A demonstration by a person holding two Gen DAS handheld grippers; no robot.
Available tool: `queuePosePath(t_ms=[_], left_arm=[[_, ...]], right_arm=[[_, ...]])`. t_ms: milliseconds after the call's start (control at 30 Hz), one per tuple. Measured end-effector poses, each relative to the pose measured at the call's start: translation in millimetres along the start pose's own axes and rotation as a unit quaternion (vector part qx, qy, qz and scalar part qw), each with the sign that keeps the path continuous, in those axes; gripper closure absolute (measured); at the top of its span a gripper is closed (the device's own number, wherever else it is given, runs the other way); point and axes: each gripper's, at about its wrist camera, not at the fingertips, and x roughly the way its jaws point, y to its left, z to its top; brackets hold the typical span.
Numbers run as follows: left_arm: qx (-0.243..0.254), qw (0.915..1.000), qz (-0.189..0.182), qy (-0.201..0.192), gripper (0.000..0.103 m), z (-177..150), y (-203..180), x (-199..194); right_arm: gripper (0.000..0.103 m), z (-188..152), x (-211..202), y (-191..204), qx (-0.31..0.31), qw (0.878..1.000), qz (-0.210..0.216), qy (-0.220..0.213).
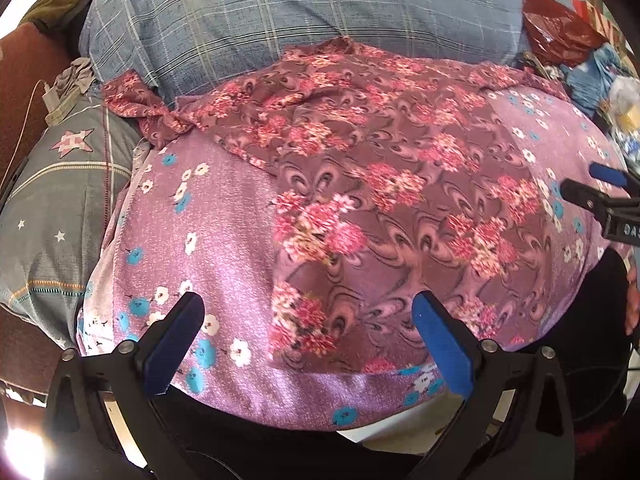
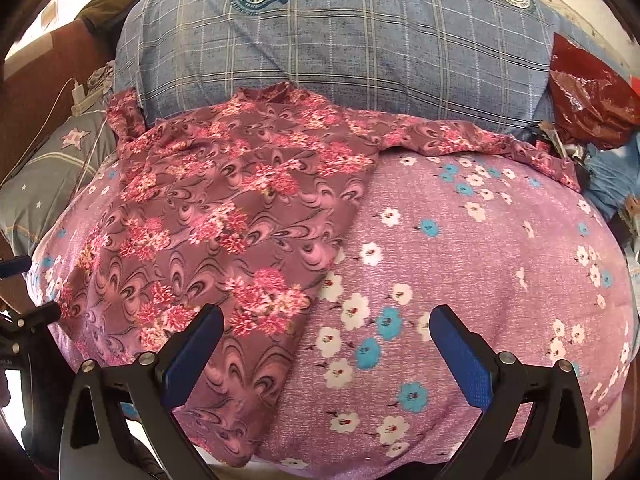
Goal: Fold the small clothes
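Observation:
A maroon garment with pink flower print [image 1: 380,184] lies spread on a lilac flowered sheet [image 1: 224,248]; its sleeves reach back towards the pillow. My left gripper [image 1: 308,312] is open and empty, just above the garment's near left edge. My right gripper [image 2: 326,324] is open and empty, hovering over the garment's [image 2: 224,240] near right edge and the sheet [image 2: 480,264]. The right gripper also shows at the right edge of the left wrist view [image 1: 592,184]. The left gripper shows at the left edge of the right wrist view [image 2: 24,288].
A blue-grey checked pillow [image 2: 360,52] lies behind the garment. A grey star-print pillow [image 1: 60,200] is at the left. A red plastic bag [image 2: 592,96] and clutter sit at the back right. A charger and cable [image 2: 80,92] lie at the back left.

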Motion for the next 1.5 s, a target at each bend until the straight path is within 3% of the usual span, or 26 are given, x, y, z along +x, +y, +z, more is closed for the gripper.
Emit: queuePosePath(t_ms=[267, 633, 800, 867, 933, 967, 1033, 1200, 1333, 1500], left_arm=[[-0.03, 0.9994, 0.013, 0.008, 0.0, 8, 18, 7], [-0.039, 0.9987, 0.017, 0.026, 0.0, 6, 23, 16], [-0.051, 0.9977, 0.019, 0.04, 0.0, 4, 30, 22], [-0.057, 0.9972, 0.019, 0.045, 0.0, 3, 33, 24], [-0.063, 0.9967, 0.017, 0.049, 0.0, 3, 35, 25], [-0.066, 0.9964, 0.016, 0.05, 0.0, 3, 37, 25], [-0.072, 0.9959, 0.017, 0.052, 0.0, 4, 39, 25], [-0.083, 0.9948, 0.032, 0.051, 0.0, 7, 52, 22], [-0.106, 0.9925, 0.032, 0.053, 0.0, 10, 66, 24], [-0.144, 0.9862, -0.004, 0.081, 0.0, 17, 73, 38]], right_arm=[[0.0, -3, 9, -8, 0.012, 1.0, 0.006, 0.011], [0.002, -27, 39, 0, 0.028, 0.996, 0.064, 0.062], [0.006, -39, 42, 10, 0.026, 0.992, 0.106, 0.061], [0.016, -41, 38, 17, 0.012, 0.992, 0.121, 0.045], [0.057, -43, 37, 22, -0.002, 0.99, 0.138, 0.04], [0.065, -43, 38, 25, -0.012, 0.99, 0.136, 0.042], [0.098, -43, 37, 23, -0.007, 0.988, 0.147, 0.04], [0.099, -33, 16, -8, 0.042, 0.982, 0.186, 0.002], [0.099, -16, -8, -57, 0.081, 0.985, 0.14, -0.056], [0.099, -14, 4, -117, 0.144, 0.984, 0.092, -0.052]])
